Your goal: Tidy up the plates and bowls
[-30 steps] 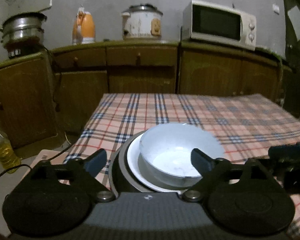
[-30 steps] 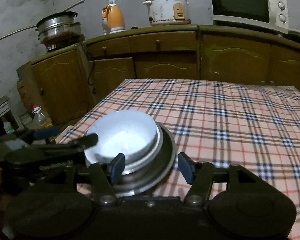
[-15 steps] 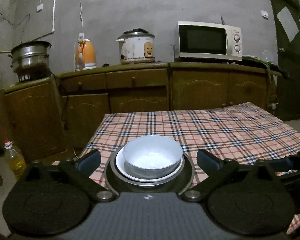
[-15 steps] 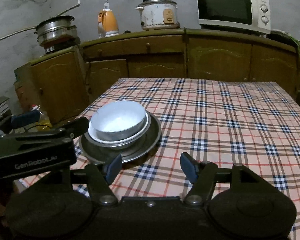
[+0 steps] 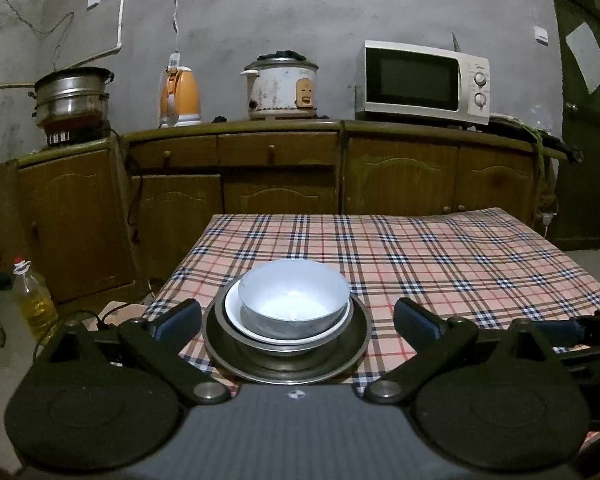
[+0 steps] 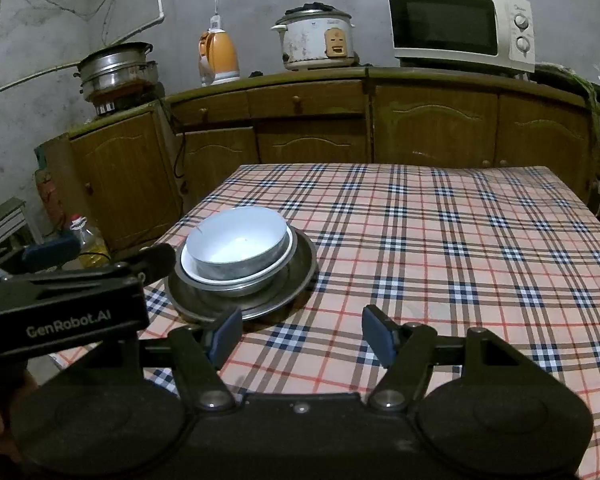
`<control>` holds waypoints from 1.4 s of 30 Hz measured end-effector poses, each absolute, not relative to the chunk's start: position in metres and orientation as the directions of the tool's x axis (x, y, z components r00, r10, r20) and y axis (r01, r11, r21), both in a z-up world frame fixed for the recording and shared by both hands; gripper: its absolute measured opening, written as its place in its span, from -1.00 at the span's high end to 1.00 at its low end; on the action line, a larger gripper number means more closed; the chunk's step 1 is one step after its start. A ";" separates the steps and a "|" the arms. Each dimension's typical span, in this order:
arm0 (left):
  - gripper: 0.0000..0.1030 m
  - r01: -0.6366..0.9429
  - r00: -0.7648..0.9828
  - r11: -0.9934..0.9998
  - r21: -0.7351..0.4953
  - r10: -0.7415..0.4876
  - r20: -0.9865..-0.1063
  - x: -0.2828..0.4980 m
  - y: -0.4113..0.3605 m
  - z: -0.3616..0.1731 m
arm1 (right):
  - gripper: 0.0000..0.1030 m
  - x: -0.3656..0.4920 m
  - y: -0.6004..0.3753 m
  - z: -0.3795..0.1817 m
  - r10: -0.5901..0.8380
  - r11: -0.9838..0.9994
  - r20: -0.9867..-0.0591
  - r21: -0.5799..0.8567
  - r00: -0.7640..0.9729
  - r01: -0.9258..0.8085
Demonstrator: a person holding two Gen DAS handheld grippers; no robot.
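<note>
A white bowl (image 5: 294, 296) (image 6: 236, 242) sits in a white plate (image 5: 231, 309) (image 6: 188, 267). Both rest on a metal dish (image 5: 284, 368) (image 6: 298, 276) at the near left corner of the checked table (image 5: 440, 264) (image 6: 440, 240). My left gripper (image 5: 296, 314) is open, with its fingers wide on either side of the stack and touching nothing. My right gripper (image 6: 302, 334) is open over bare cloth, just right of the dish and in front of it. The left gripper's body (image 6: 80, 304) shows at the left of the right wrist view.
Wooden cabinets (image 5: 280, 176) run along the far wall. On them stand a microwave (image 5: 424, 80), a rice cooker (image 5: 280, 88), an orange kettle (image 5: 178, 98) and a steel steamer pot (image 5: 72, 94). An oil bottle (image 5: 34, 300) stands on the floor at the left. A dark door (image 5: 584, 120) is at the right.
Both grippers have drawn back from the stack, which now looks smaller and farther off. Both pairs of jaws stand a little wider. The bowl, plate and dish have stayed put.
</note>
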State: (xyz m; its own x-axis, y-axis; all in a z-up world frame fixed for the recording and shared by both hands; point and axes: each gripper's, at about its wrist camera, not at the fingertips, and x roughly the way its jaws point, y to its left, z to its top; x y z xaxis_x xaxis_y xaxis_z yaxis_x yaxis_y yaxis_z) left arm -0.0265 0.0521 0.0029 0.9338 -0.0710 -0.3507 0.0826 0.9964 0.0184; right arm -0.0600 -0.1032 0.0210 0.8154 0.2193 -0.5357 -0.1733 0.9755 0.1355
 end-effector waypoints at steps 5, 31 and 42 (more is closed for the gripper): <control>-1.00 0.077 0.934 0.997 0.019 -0.065 -0.352 -0.027 0.052 0.002 | -0.54 -0.060 -0.105 0.021 0.222 0.975 -0.536 0.141 0.814 -0.173; -1.00 0.067 0.928 0.997 0.024 -0.053 -0.369 -0.026 0.051 -0.003 | -0.54 -0.057 -0.104 0.016 0.223 0.974 -0.550 0.146 0.805 -0.171; -1.00 0.073 0.925 0.997 0.022 -0.059 -0.375 -0.024 0.048 -0.004 | -0.54 -0.056 -0.105 0.012 0.223 0.974 -0.555 0.151 0.801 -0.167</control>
State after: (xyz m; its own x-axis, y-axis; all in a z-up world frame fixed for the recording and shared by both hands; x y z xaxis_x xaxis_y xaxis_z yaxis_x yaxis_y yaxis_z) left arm -0.0243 0.0483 -0.0041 0.9250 -0.0593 -0.3754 0.0729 0.9971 0.0220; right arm -0.0557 -0.1050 0.0117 0.8013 0.2234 -0.5551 -0.1672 0.9743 0.1508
